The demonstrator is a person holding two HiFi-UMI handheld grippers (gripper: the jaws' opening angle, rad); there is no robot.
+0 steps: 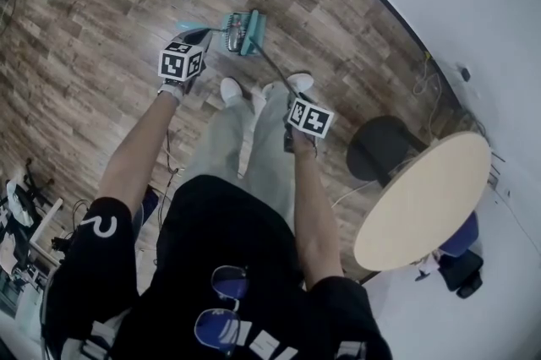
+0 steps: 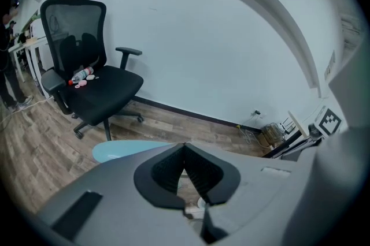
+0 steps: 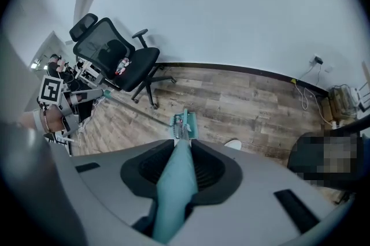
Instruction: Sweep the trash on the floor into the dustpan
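1. The broom (image 3: 186,122) looks light and stiff, with a thin stick and a teal plastic grip sleeve that may be a little slick. The sleeve, high up, is probably the best place to hold it.
2. Its head rests on the floor (image 1: 101,29) just ahead of the person's shoes (image 1: 230,89), right against the dustpan (image 1: 232,34).
3. The right gripper (image 3: 184,149) has its fingers (image 3: 206,168) clamped on that sleeve, which runs straight out between them toward the head.
4. The left gripper (image 2: 185,149) has its fingers drawn together at the tips. The dustpan's thin handle slants down from it, so it likely grips that.
5. Loose trash is too small to make out.
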